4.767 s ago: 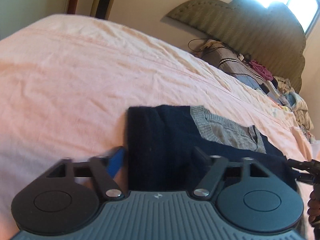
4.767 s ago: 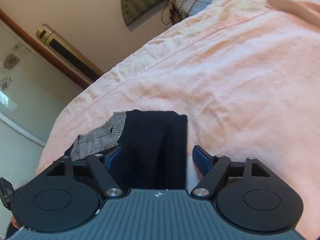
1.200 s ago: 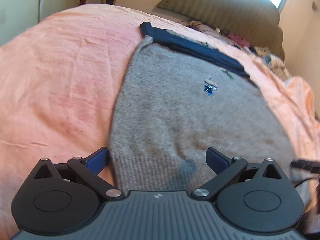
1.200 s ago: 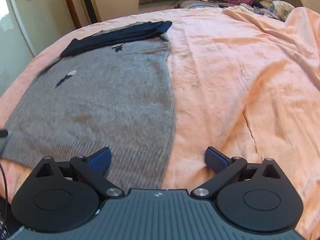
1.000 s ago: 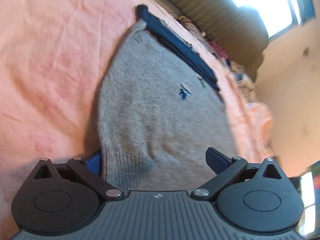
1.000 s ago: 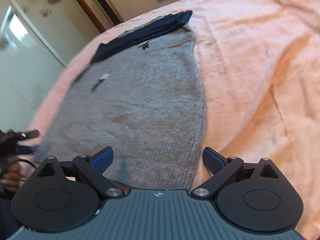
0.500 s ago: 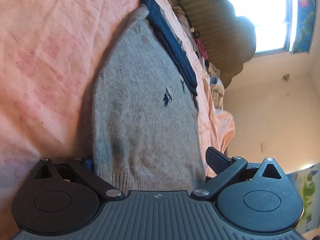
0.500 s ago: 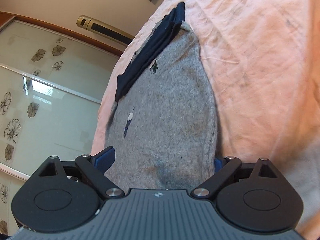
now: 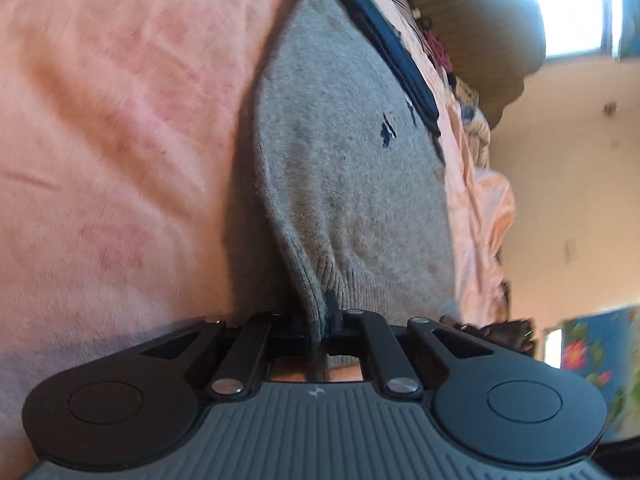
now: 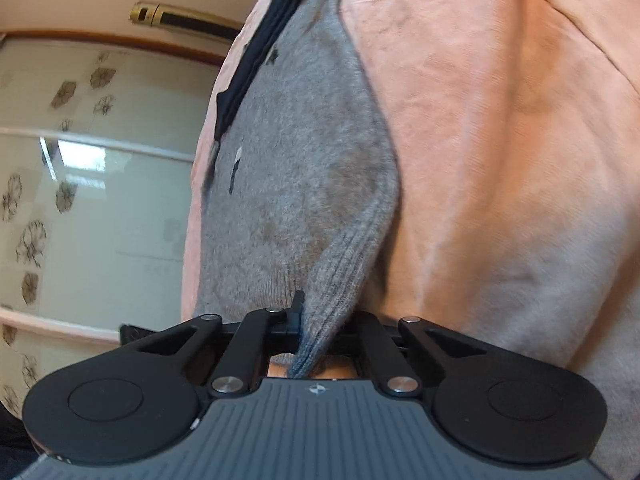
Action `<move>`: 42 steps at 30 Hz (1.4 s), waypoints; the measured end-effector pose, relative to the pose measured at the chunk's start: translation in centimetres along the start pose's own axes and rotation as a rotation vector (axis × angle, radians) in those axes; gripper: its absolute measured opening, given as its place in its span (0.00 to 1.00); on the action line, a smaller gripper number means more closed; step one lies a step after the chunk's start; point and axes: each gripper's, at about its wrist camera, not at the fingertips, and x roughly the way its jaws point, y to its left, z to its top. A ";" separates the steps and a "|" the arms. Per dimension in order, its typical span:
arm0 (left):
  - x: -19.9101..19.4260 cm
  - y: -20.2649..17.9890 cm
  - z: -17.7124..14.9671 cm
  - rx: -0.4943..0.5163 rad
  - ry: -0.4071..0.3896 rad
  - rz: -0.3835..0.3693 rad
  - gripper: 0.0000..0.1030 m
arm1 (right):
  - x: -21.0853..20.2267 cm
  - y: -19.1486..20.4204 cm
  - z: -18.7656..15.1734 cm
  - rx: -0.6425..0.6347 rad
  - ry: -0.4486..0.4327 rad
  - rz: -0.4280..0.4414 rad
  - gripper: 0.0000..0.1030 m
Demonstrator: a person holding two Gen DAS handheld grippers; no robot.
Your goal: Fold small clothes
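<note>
So the whole thing sits on a bed with a wrinkly peach-pink sheet (image 9: 120, 140). From the left wrist view there's an olive padded headboard (image 9: 480, 20) at the far end under a bright window (image 9: 568, 4), with a heap of loose clothes (image 9: 476, 136) by it. The right wrist view has frosted sliding doors with a flower print (image 10: 80, 200) off to the left.

The grey knit sweater (image 9: 352, 160) lies spread flat on the sheet, navy sleeve (image 9: 384, 40) folded along its far edge. The left gripper (image 9: 322, 320) is clamped tight on the ribbed hem at one near corner – fabric pinched right between the jaws. The right gripper (image 10: 320, 320) has done the same at the other near corner, its jaws closed on a bunched bit of hem.
</note>
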 end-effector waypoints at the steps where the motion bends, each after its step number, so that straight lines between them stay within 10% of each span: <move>1: -0.2 -0.5 0.0 0.028 -0.008 0.002 0.05 | -0.3 0.4 0.1 -0.020 -0.008 -0.002 0.09; 12: -2.2 -4.9 5.9 0.137 -0.170 -0.117 0.05 | -2.3 3.6 5.4 -0.091 -0.161 0.121 0.09; 22: 1.1 -8.9 21.7 0.223 -0.353 -0.134 0.05 | 2.8 5.8 22.2 -0.132 -0.367 0.202 0.09; 32: 9.1 -8.7 37.8 0.200 -0.452 0.017 0.06 | 12.4 2.9 37.9 -0.020 -0.381 0.102 0.11; 35: 11.8 -7.1 41.2 0.097 -0.436 0.102 0.12 | 14.6 1.0 39.7 0.084 -0.431 0.065 0.40; 37: 12.9 -5.7 42.2 -0.011 -0.357 0.129 0.57 | 15.1 0.6 39.4 0.110 -0.461 0.030 0.78; 39: 12.0 -4.8 40.6 -0.042 -0.406 0.094 0.80 | 14.5 1.1 37.9 0.069 -0.483 0.058 0.87; 42: 9.2 -4.6 37.3 0.002 -0.473 0.148 0.83 | 11.8 2.1 34.4 0.000 -0.491 0.050 0.91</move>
